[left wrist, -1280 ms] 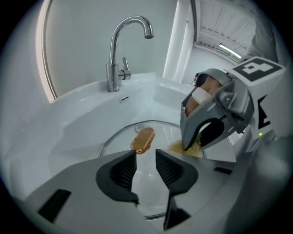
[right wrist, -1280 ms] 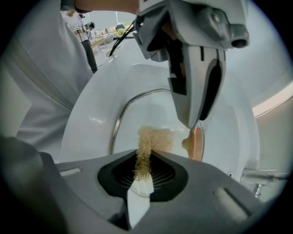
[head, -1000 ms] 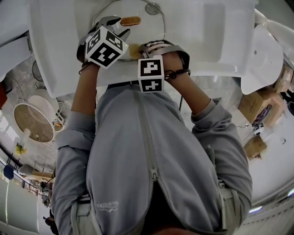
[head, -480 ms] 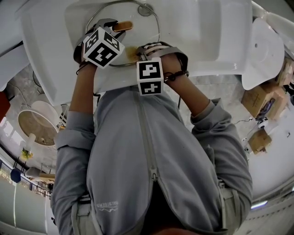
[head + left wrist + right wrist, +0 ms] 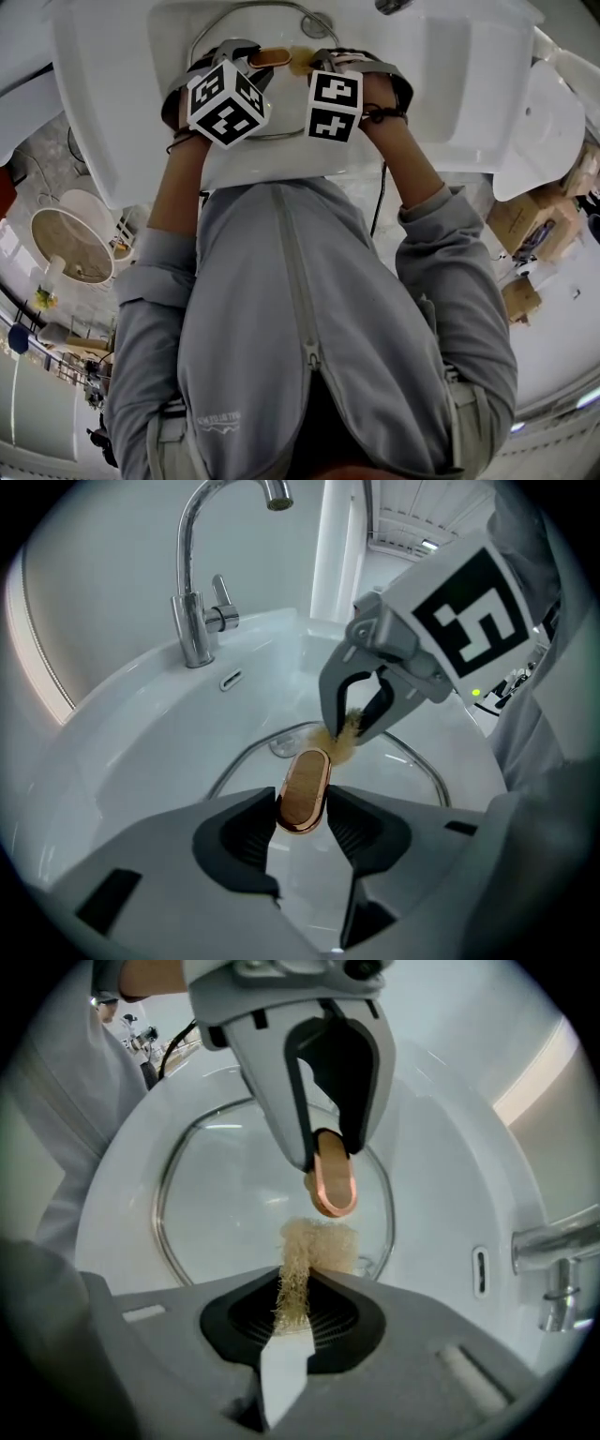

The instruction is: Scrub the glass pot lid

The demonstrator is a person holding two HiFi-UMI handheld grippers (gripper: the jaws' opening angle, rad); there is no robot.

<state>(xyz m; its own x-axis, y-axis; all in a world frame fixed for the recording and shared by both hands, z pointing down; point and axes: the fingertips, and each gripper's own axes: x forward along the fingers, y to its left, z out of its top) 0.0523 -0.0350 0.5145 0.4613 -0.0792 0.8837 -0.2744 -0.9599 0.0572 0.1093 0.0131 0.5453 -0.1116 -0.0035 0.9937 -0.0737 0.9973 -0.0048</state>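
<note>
Lid handle (image 5: 309, 766) sits in closing left tool (image 5: 301, 799); right gripper view shows right tool (image 5: 298, 1279) pinching scrubber (image 5: 317, 1246).

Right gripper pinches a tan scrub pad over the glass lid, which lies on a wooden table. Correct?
Not quite: the glass lid lies in a white sink, as the right gripper view shows. The right gripper does pinch the tan scrub pad over it.
</note>
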